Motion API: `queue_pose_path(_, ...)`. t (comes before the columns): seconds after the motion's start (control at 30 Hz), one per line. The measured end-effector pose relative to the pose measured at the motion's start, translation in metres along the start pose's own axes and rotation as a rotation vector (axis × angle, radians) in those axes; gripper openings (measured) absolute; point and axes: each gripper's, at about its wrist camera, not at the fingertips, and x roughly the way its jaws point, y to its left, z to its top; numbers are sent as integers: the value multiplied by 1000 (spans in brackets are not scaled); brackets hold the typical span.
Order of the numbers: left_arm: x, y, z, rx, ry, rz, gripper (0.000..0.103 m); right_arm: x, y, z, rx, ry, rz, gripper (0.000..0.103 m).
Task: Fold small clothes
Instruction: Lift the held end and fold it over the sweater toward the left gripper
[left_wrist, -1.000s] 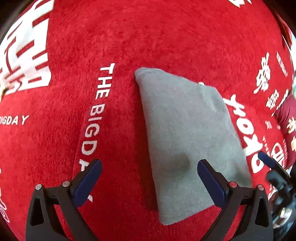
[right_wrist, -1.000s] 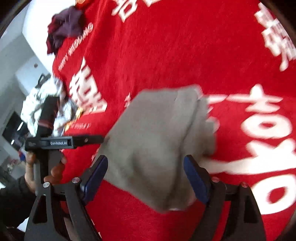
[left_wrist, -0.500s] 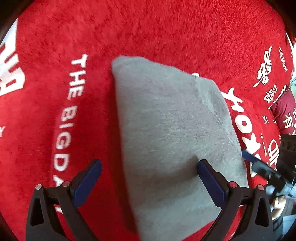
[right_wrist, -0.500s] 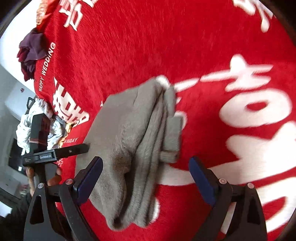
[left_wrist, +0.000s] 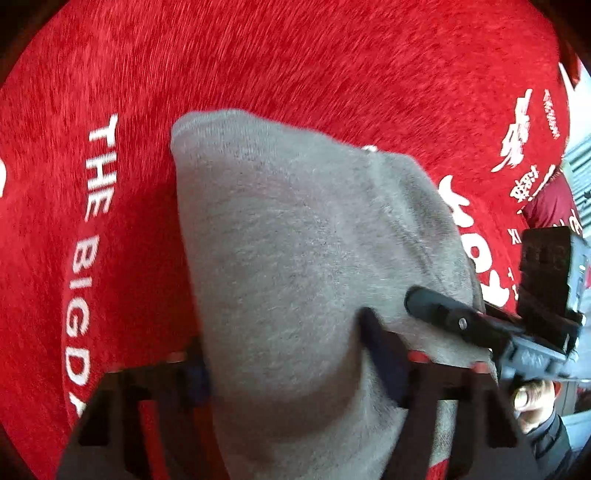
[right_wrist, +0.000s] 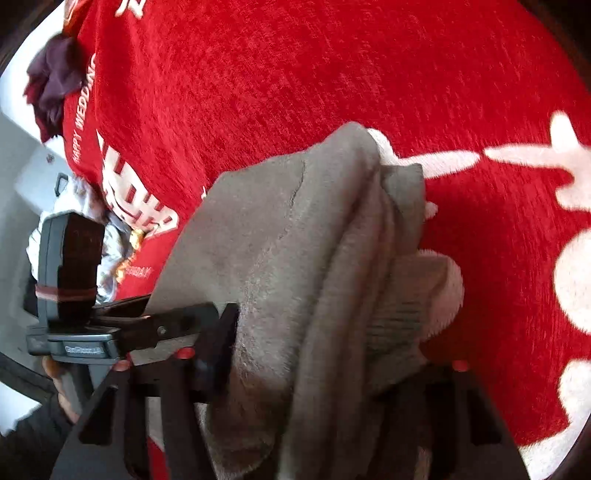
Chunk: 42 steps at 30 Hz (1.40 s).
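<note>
Both tools pinch the folded, fuzzy grey garment (left_wrist: 295, 258).

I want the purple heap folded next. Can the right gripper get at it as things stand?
Probably not yet. The right gripper looks shut on the folded grey garment, so it would have to let go first. The purple clothes heap lies at the far edge of the red cloth, with nothing between.

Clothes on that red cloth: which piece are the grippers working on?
The grey folded garment, between both grippers' fingers; the dark maroon bundle lies untouched at the cloth's far corner.
</note>
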Motion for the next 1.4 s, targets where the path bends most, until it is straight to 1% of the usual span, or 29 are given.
queue_pose_path(0.07, -6, -1, 1, -2, -6, 4, 47, -4, 4, -4, -12, -18, -10, 47)
queue_pose_path(0.1, -9, -2, 0, 3, -7, 18, 45, -6, 10, -5, -27, -26, -24, 46)
queue_pose_path(0.17, -15, -10, -2, 32, -15, 50, 43, -11, 21, -4, -42, -42, -33, 45)
queue_pose_path(0.23, -22, -16, -4, 55, -24, 67, 43, -18, 35, -2, -78, -51, -40, 45)
queue_pose_path(0.37, -42, -19, -11, 58, -34, 64, 43, -33, 65, -7, -131, -39, -69, 45)
queue_pose_path(0.5, -71, -18, -31, 47, -45, 30, 43, -48, 89, -20, -145, -46, -65, 45)
queue_pose_path(0.73, -122, -29, -73, 90, -64, 69, 43, -73, 137, -64, -181, -50, -61, 45)
queue_pose_path(0.83, -140, -33, -101, 116, -88, 104, 43, -81, 155, -88, -185, -53, -53, 45)
queue_pose_path(0.9, -147, -31, -119, 121, -90, 117, 43, -83, 161, -103, -188, -49, -52, 45)
queue_pose_path(1.03, -145, -25, -155, 109, -82, 130, 43, -79, 164, -134, -168, -30, -54, 45)
queue_pose_path(1.17, -137, -23, -188, 134, -90, 171, 43, -70, 166, -162, -175, -17, -79, 45)
queue_pose_path(1.23, -127, -25, -194, 127, -90, 163, 43, -66, 164, -172, -187, -15, -93, 45)
queue_pose_path(1.33, -110, -10, -202, 82, -75, 126, 43, -56, 151, -182, -178, -6, -113, 45)
queue_pose_path(1.4, -105, -3, -207, 53, -101, 113, 47, -52, 140, -186, -156, -12, -114, 45)
